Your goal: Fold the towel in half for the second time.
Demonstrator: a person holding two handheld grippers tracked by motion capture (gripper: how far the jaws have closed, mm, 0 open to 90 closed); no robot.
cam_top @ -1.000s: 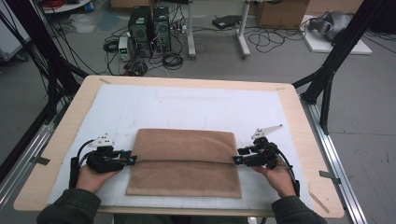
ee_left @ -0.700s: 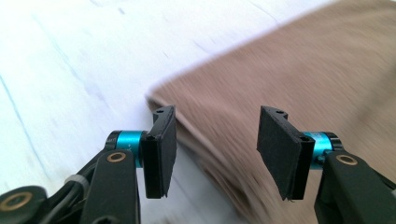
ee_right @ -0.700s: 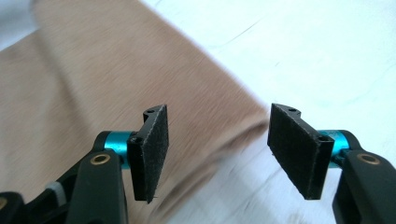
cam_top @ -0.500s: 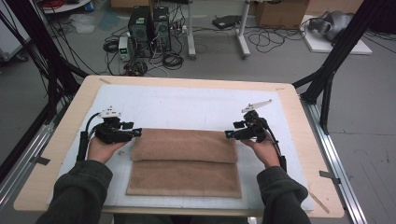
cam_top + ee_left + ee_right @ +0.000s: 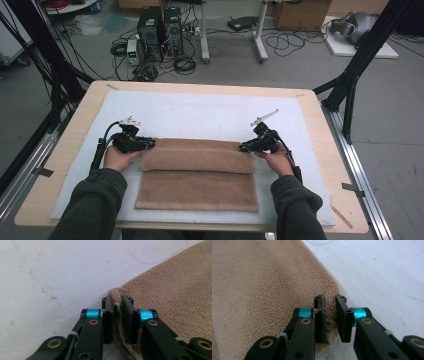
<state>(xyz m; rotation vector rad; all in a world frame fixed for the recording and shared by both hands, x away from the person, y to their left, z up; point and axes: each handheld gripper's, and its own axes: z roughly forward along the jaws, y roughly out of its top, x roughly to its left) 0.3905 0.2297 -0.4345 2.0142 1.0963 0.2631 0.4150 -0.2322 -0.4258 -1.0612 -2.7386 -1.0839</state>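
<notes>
The brown towel [image 5: 197, 175] was laid on the white-padded bench [image 5: 210, 112], folded over itself; its far left corner was pinched by the left gripper [image 5: 117, 302] and its far right corner by the right gripper [image 5: 329, 301]

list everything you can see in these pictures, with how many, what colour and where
towel: one, tan, partly folded on the mat, far corners pinched by both grippers
mat: one, white, covering the tabletop
table: one, light wood, centre
computer towers: two, black, on the floor beyond the table
cables: many, black, on the floor
cardboard box: one, brown, far floor
frame struts: black, either side of the table
left gripper: one, black with blue rings, on the towel's left corner
right gripper: one, black with blue rings, on the towel's right corner
sleeves: two, dark, bottom edge
</notes>
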